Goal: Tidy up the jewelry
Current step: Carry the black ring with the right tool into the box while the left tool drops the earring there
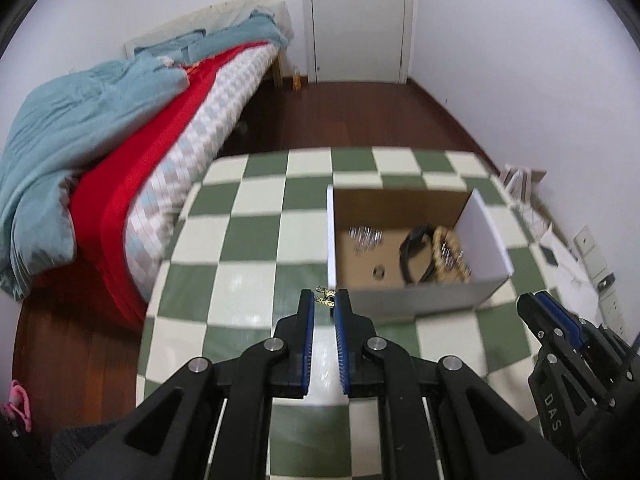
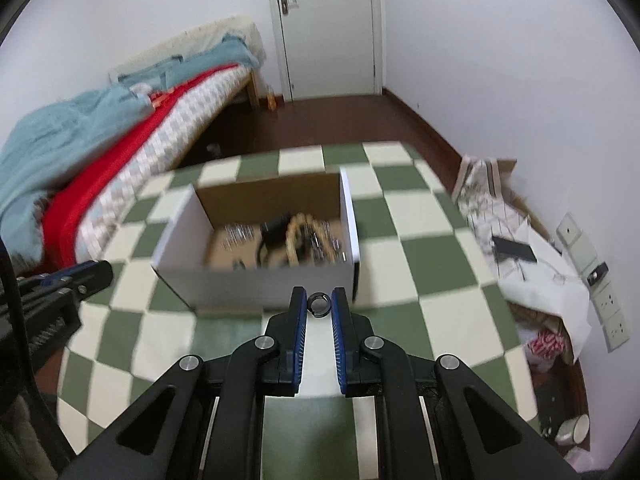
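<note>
Cardboard box (image 1: pixel 416 304), white outside and brown inside, stands open-topped on the green-and-cream checked tablecloth (image 1: pixel 248 240), just ahead of both grippers. On its floor lie a scatter of small silver pieces (image 1: pixel 365 237) toward the left, a single small ring-like piece (image 1: pixel 378 271) nearer the front wall, a black band (image 1: pixel 416 254) curled on edge, and a beaded tan bracelet (image 1: pixel 450 254) pressed against the band by the right wall. In the right wrist view the same contents are blurred, and only the tan loop (image 2: pixel 298 236) and dark pieces around it can be made out.

The left gripper (image 1: pixel 325 298) is narrowed on a pair of small gold pieces (image 1: pixel 325 296), pinched between the blue pads at the fingertips; what kind of jewelry they are is too small to tell. They sit just short of the box's front left corner, above the cloth.

The right gripper (image 2: pixel 319 304) is likewise drawn in on a small dark ring (image 2: pixel 319 303), held at the very tips, with the box's front wall directly beyond it. The left view catches the right gripper low at its right, beside the box's front right corner.

Beyond the table, to the left of both tools, a bed (image 1: pixel 120 120) carries a teal blanket and a red cover.
</note>
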